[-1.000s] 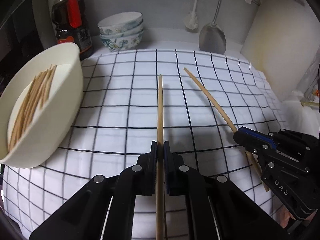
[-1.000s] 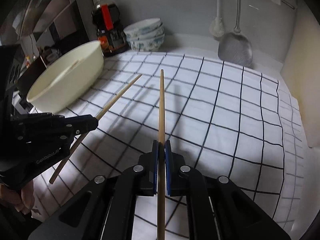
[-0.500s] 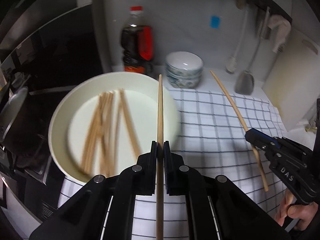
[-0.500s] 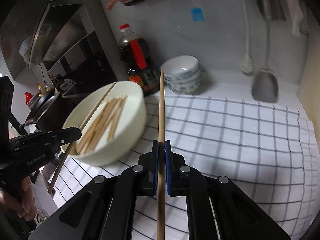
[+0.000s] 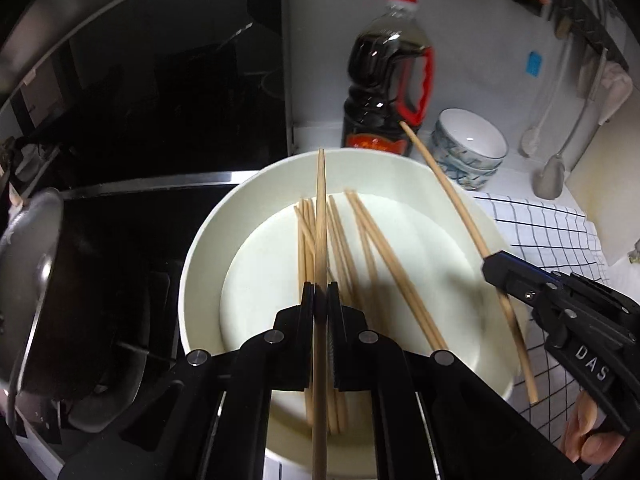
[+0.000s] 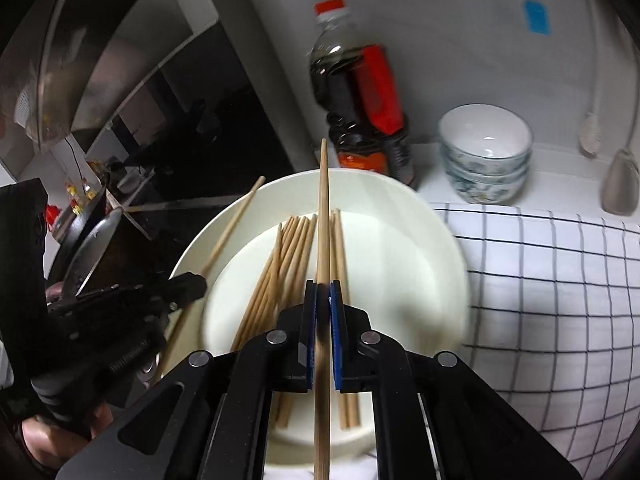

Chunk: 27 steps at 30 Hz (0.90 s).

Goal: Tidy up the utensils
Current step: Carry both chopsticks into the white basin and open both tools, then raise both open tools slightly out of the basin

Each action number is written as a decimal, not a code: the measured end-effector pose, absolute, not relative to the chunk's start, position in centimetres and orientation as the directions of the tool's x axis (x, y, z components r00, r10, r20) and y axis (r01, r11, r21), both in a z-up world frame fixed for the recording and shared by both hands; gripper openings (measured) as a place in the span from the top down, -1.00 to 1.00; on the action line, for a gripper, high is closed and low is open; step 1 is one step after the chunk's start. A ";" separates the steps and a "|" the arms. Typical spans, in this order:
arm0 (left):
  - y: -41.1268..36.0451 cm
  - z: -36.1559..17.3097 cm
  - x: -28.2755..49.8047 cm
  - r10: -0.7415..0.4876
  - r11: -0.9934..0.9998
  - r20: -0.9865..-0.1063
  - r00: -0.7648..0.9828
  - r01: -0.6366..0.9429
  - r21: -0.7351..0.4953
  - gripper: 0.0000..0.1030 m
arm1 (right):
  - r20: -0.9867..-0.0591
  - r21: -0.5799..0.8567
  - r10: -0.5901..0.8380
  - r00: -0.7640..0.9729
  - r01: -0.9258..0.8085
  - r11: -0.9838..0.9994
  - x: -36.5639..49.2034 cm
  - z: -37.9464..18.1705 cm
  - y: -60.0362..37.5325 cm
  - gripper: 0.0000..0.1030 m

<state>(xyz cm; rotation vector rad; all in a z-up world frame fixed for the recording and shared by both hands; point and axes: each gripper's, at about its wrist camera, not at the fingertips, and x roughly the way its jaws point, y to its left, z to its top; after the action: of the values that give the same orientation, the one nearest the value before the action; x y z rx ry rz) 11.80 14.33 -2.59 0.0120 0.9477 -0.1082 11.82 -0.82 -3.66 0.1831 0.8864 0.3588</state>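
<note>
Dark pan (image 5: 28, 280) at far left on the black stove. My left gripper (image 5: 320, 296) pinches 1 wooden chopstick (image 5: 320, 216), held above the wide cream-white round bowl (image 5: 208, 240), where loose wooden chopsticks (image 5: 360, 248) lie piled. My right gripper (image 6: 323, 296) pinches a second wooden chopstick (image 6: 323, 208) over the same bowl. Behind: dark soy-sauce bottle with red cap (image 5: 384, 80), stacked patterned white bowls (image 5: 468, 148). Black-and-white checked cloth (image 6: 552, 280) covers the surface at right.
</note>
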 end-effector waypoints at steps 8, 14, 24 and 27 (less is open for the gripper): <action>14.9 -4.8 13.9 -0.095 0.995 -0.832 0.547 0.060 -0.075 0.85 | -0.796 0.255 0.340 0.500 -0.231 0.939 14.4 -6.3 1.0 0.88; 15.2 -5.9 14.4 -0.074 0.997 -0.857 0.510 0.028 -0.070 0.85 | -0.814 0.230 0.329 0.480 -0.254 0.939 14.6 -6.8 1.4 0.87; 16.2 -3.4 12.5 0.009 0.998 -0.836 0.549 -0.054 -0.025 -0.62 | -0.810 0.192 0.288 0.510 -0.234 0.953 13.2 -5.1 -0.8 0.38; 16.4 -2.6 11.9 0.011 0.997 -0.845 0.535 -0.072 -0.033 -0.73 | -0.809 0.195 0.281 0.516 -0.215 0.957 12.2 -4.5 -1.6 0.14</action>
<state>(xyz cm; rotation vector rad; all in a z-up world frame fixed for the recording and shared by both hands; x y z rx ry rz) 11.92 16.41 -2.63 -0.0663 1.0048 0.0499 12.19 -1.65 -4.47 0.0734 0.9844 0.2982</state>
